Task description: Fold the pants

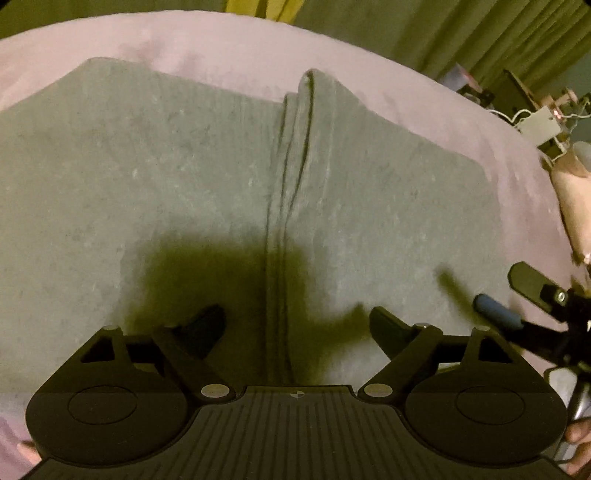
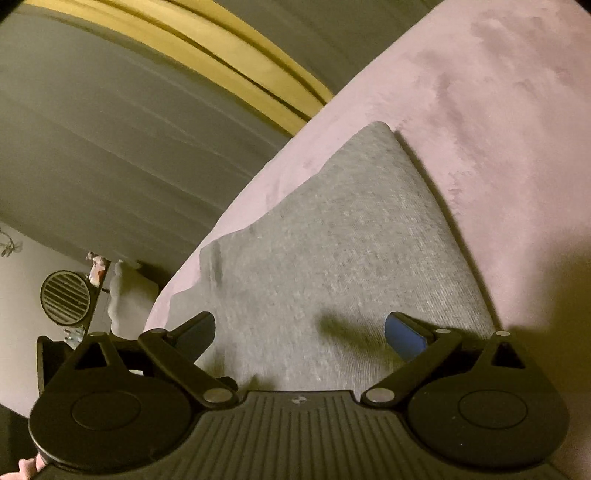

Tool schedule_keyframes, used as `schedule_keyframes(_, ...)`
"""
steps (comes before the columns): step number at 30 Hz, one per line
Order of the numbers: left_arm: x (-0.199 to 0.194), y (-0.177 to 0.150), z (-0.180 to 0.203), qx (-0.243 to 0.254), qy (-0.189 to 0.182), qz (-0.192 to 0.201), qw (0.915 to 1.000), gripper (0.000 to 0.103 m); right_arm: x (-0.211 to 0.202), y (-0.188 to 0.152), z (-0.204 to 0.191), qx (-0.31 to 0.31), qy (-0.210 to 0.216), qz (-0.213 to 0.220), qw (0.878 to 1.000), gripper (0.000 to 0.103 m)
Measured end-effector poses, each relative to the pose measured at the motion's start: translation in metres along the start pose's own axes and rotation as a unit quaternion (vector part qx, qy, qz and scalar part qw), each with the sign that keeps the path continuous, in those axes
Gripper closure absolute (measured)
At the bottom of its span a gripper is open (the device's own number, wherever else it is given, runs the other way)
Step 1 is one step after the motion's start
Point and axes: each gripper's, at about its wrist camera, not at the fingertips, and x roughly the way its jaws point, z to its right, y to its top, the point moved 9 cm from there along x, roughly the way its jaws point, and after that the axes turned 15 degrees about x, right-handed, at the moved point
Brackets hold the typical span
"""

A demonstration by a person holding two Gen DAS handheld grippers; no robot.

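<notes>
Olive-green curtains (image 1: 461,33) hang behind a bed covered with a pink blanket (image 1: 207,40), and a yellow strip (image 2: 236,59) runs along the wall in the right wrist view. The grey pants (image 1: 184,177) lie spread flat on the blanket, reaching close to its near edge, with a long seam fold (image 1: 291,155) running from the far edge of the cloth toward the camera. The left tongs (image 1: 297,325) hover over this fold near the bed's near edge, jaws spread wide and holding nothing. The right tongs (image 2: 299,332) are likewise released, jaws wide apart above the cloth near its right-hand side, blue pads (image 2: 404,339) showing. In the left wrist view the right tongs (image 1: 509,291) appear at the right edge of the pants. A round vent (image 2: 64,298) sits on the wall beyond the bed.
</notes>
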Motion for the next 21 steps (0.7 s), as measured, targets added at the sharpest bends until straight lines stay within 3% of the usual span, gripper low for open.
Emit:
schedule_keyframes(4,0.002,0.004,0.003,-0.001,-0.017,0.003,0.9998,0.033,-0.003,0.005,0.005,0.010,0.005,-0.002,1.000,0.004)
schedule_keyframes(8,0.011,0.012,0.004,-0.006,-0.011,0.005,0.9999,0.042,-0.001,0.004,0.006,0.018,0.004,-0.006,1.000,0.004)
schedule_keyframes(11,0.011,0.012,0.000,-0.013,-0.003,0.015,0.9998,0.060,-0.002,0.003,0.007,0.007,0.000,-0.001,1.000,0.004)
schedule_keyframes(12,0.010,0.012,-0.002,-0.023,-0.004,0.016,0.9996,0.072,-0.001,0.002,0.007,-0.003,-0.003,0.002,1.000,0.004)
schedule_keyframes(13,0.008,0.012,-0.004,-0.032,-0.007,0.016,0.9993,0.077,-0.002,0.000,0.005,-0.015,-0.004,0.007,1.000,0.004)
schedule_keyframes(16,-0.001,0.009,-0.008,-0.050,-0.017,0.020,0.9984,0.080,-0.003,-0.001,0.000,-0.043,-0.007,0.020,0.999,0.004)
schedule_keyframes(21,-0.022,0.014,0.010,-0.006,0.003,0.037,0.9993,0.082,-0.014,0.011,-0.004,-0.044,0.002,0.074,0.996,0.004)
